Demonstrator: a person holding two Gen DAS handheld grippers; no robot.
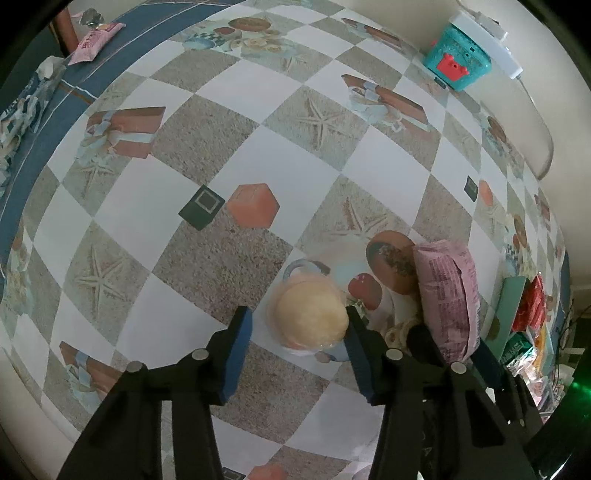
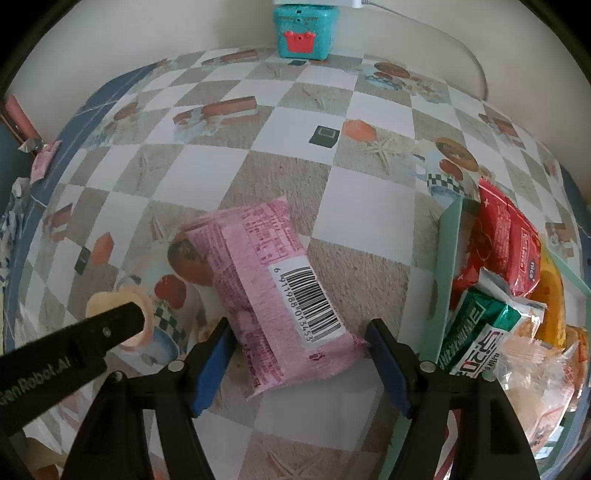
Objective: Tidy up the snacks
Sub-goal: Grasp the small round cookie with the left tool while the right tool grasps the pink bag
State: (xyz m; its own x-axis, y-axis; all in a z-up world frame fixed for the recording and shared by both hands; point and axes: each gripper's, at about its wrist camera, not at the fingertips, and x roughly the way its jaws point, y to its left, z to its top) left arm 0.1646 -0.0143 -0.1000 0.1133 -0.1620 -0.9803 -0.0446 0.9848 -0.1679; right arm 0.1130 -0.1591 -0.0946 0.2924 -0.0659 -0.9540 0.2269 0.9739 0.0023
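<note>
- Between the left gripper's [image 1: 299, 332] blue pads: a round cream bun in clear wrap [image 1: 310, 317]; right pad touches it, left pad stands just apart, so not yet clamped.
- Right gripper [image 2: 299, 354] released, jaws straddling the pink snack packet [image 2: 273, 291], barcode up, flat on the checkered tablecloth [image 2: 236, 173].
- Rightward: green tray [image 2: 448, 258] holding red and green packets.
- Far edge: teal box [image 2: 304, 33].

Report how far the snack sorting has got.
Done: red, green and clear packets lie in the pale green tray. In hand: left hand-held gripper straddles the round cream cake; right hand-held gripper straddles the pink wrapped packet. Left: another pink packet by the far edge.
</note>
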